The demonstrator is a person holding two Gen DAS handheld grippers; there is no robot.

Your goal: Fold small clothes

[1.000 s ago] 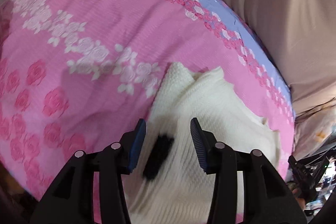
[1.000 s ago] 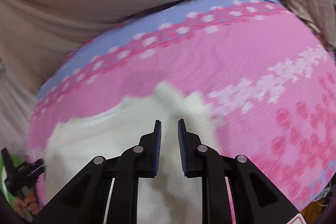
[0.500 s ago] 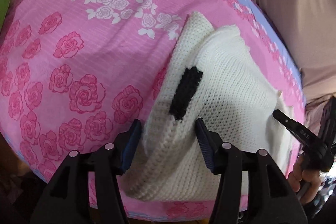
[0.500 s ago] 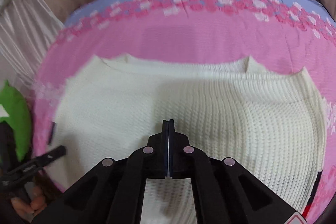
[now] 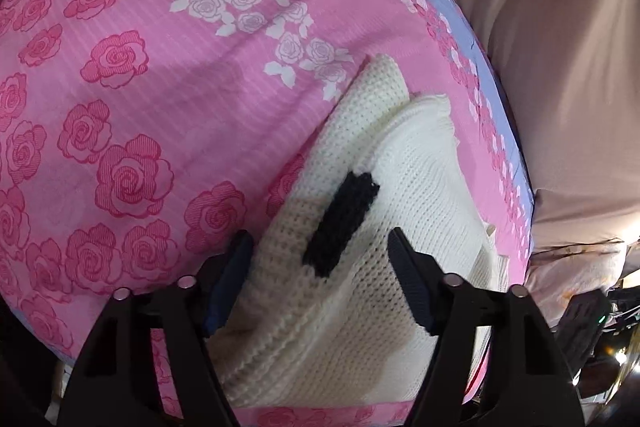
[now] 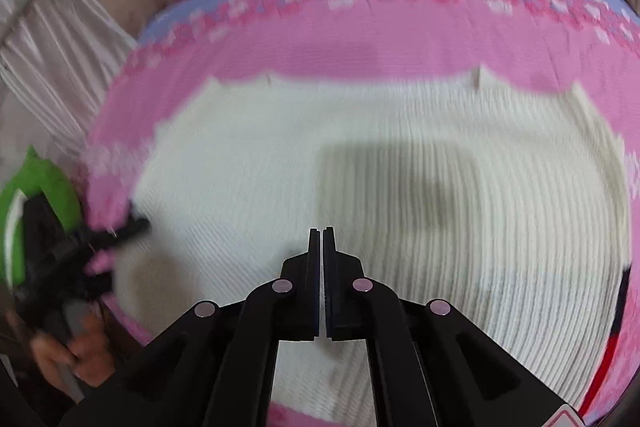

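Cream knit sweater [image 5: 404,187] lying folded on pink rose-print bedspread [image 5: 132,75], black patch [image 5: 340,223] facing up. Left gripper [image 5: 320,279] spread wide over the near folded edge, nothing clamped. Right gripper [image 6: 322,239] pressed together above the sweater's ribbed middle, empty. View blurred.
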